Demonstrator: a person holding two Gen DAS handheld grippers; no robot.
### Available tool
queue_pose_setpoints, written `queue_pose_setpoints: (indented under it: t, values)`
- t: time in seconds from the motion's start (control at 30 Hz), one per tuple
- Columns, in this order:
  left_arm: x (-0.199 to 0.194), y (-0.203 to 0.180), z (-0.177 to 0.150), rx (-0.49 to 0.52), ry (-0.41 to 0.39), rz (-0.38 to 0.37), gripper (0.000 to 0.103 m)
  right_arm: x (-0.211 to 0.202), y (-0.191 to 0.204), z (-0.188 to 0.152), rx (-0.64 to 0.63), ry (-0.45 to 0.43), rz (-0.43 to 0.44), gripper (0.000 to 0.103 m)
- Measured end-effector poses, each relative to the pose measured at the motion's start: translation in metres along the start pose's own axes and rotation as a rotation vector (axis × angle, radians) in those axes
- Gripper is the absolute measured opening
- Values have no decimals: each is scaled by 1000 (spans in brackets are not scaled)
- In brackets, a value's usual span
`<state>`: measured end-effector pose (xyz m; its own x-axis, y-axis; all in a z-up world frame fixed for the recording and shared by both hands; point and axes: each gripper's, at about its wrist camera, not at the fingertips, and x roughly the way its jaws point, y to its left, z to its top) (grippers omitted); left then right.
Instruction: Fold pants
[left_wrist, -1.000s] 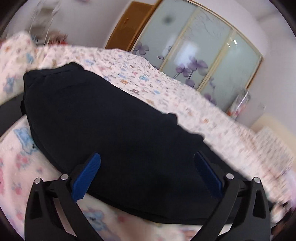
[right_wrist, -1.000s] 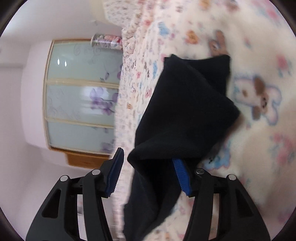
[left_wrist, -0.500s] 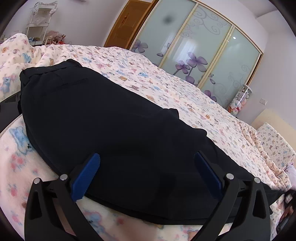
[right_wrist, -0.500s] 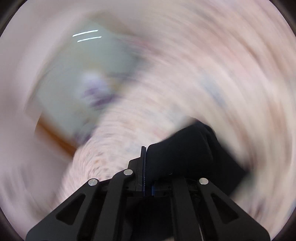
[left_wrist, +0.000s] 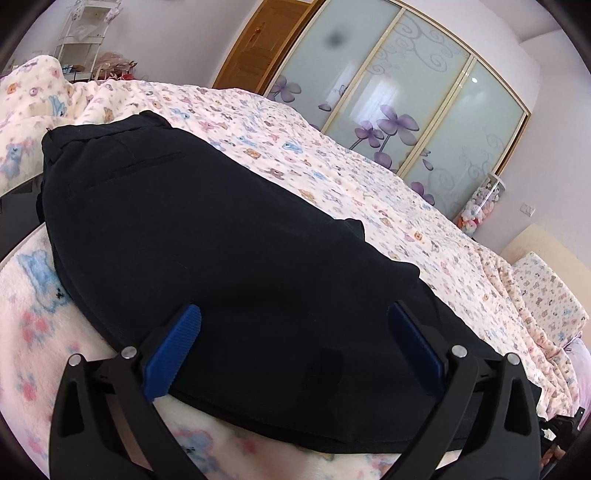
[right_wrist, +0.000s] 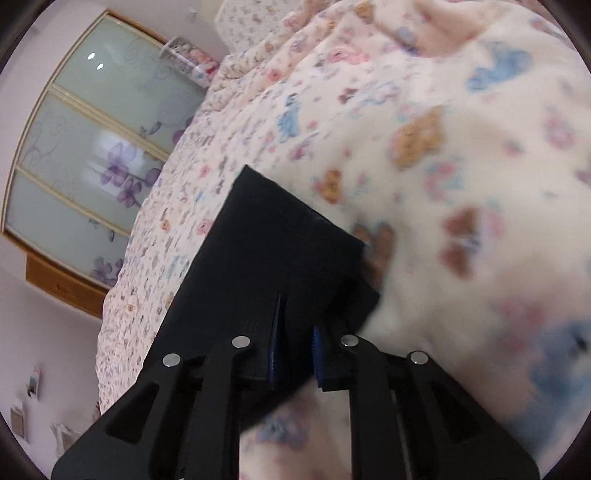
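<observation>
Black pants (left_wrist: 221, 229) lie spread on the bed, waistband at the far left, legs running to the lower right. My left gripper (left_wrist: 295, 343) is open, its blue pads over the near edge of the pants, holding nothing. In the right wrist view my right gripper (right_wrist: 295, 332) is shut on the cuff end of a pant leg (right_wrist: 273, 251), with dark fabric pinched between the blue pads and lying flat on the blanket beyond them.
A cream blanket with a bear print (left_wrist: 351, 177) covers the whole bed (right_wrist: 461, 166). Frosted sliding wardrobe doors with purple flowers (left_wrist: 406, 92) stand behind it. A wooden door (left_wrist: 258, 44) and a white shelf (left_wrist: 81, 33) are at the far left.
My right gripper closed on the pant leg end and swung it fast across the bed; the fabric now lies flatter. The left gripper stayed open and shifted only slightly.
</observation>
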<state>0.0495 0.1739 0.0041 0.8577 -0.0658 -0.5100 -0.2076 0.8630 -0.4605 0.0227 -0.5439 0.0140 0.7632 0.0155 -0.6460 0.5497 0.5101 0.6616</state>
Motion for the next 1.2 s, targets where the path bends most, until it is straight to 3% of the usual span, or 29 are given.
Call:
queue_pose_setpoints:
  t: [0.07,0.13,0.17,0.2,0.27,0.3,0.37,0.47,0.5,0.57,0.6,0.67,0.77,0.8,0.87,0.93,1.0,1.1,1.2]
  values:
    - [-1,0,0,-2,-3,-7,101,-20,-3,0,57,-42,-27,19]
    - [-5,4,1,-26,-19,-41,101,-40,9,-8,24,-129,-42,19]
    - [-7,6,2,-39,-28,-60,101,-44,15,-13,-7,-161,-28,20]
    - [-9,8,2,-52,-35,-77,101,-53,29,-20,-79,-176,49,20]
    - [-12,12,4,-79,-46,-107,101,-52,56,-37,-190,-93,237,21]
    - [-12,13,4,-89,-48,-114,101,-41,77,-51,-249,14,374,21]
    - [-12,14,5,-98,-46,-120,101,-20,104,-73,-323,151,467,21]
    - [-10,12,5,-89,-38,-109,101,18,151,-114,-528,279,393,21]
    - [-10,12,5,-87,-36,-106,101,28,155,-120,-544,316,359,21]
    - [-10,13,6,-90,-36,-107,101,55,145,-135,-496,428,194,22]
    - [-12,14,6,-95,-40,-116,101,69,126,-138,-403,497,174,22]
    - [-19,14,9,-104,-61,-146,101,74,113,-130,-295,524,219,20]
    - [-27,1,28,-85,-76,-277,101,77,113,-124,-287,543,229,21]
    - [-23,-7,35,-60,-54,-310,101,72,110,-130,-296,540,229,21]
    - [5,-30,51,-13,70,-381,101,63,107,-139,-313,539,226,22]
    - [47,-49,62,-35,258,-472,101,61,107,-139,-323,539,228,22]
    - [92,-65,67,-91,423,-514,101,62,106,-136,-334,541,233,23]
    - [142,-74,68,-78,531,-387,101,64,111,-136,-339,550,245,22]
    - [171,-63,76,-197,519,-358,101,70,118,-134,-352,556,249,22]
